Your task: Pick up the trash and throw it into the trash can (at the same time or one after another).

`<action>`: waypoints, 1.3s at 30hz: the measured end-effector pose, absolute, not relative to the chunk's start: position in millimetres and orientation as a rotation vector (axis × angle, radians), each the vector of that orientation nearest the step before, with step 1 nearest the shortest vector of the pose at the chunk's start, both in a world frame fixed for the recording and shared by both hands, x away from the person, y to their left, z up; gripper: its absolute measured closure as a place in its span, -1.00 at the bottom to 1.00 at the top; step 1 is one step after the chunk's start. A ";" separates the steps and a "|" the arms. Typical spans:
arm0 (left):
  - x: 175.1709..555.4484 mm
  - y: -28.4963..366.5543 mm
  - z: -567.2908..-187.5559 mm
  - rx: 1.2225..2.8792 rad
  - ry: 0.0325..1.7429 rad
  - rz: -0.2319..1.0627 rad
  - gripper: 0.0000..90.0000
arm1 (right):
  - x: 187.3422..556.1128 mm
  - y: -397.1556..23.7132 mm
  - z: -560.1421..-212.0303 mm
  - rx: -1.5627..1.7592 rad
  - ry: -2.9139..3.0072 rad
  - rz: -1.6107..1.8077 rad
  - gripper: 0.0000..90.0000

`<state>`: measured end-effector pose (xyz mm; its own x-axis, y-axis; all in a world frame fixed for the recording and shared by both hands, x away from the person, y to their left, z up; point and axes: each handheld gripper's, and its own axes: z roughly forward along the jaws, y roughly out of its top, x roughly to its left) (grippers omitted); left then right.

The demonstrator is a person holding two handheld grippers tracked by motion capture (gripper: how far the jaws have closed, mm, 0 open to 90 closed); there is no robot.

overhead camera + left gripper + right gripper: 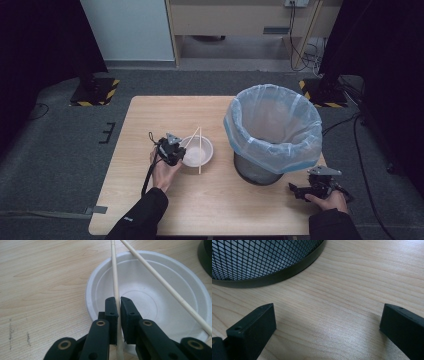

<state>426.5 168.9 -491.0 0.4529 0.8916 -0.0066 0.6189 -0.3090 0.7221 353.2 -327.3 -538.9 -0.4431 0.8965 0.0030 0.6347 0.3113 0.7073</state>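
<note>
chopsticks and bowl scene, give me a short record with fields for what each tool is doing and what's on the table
surface: light wooden table
left tool: shut on one chopstick, over the near rim of the bowl
bowl: white, empty, upright on the table
second chopstick: lies slanted across the bowl, not gripped
right tool: open, nothing between its jaws, low over bare table beside the bin's base
bin: black mesh, lined with a pale blue bag, stands right of the bowl
</note>
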 end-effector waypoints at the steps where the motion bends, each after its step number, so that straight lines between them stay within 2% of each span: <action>1: 426.5 169.0 -491.0 2.042 1.257 0.527 0.88 | 353.2 -327.3 -538.9 1.363 2.192 0.911 -0.98; 22: 424.7 171.3 -483.1 2.007 1.247 0.518 0.89 | 353.2 -327.3 -538.9 1.363 2.192 0.910 -0.98; 39: 418.2 181.1 -449.4 1.883 1.185 0.542 0.89 | 353.2 -327.3 -538.9 1.363 2.192 0.910 -0.98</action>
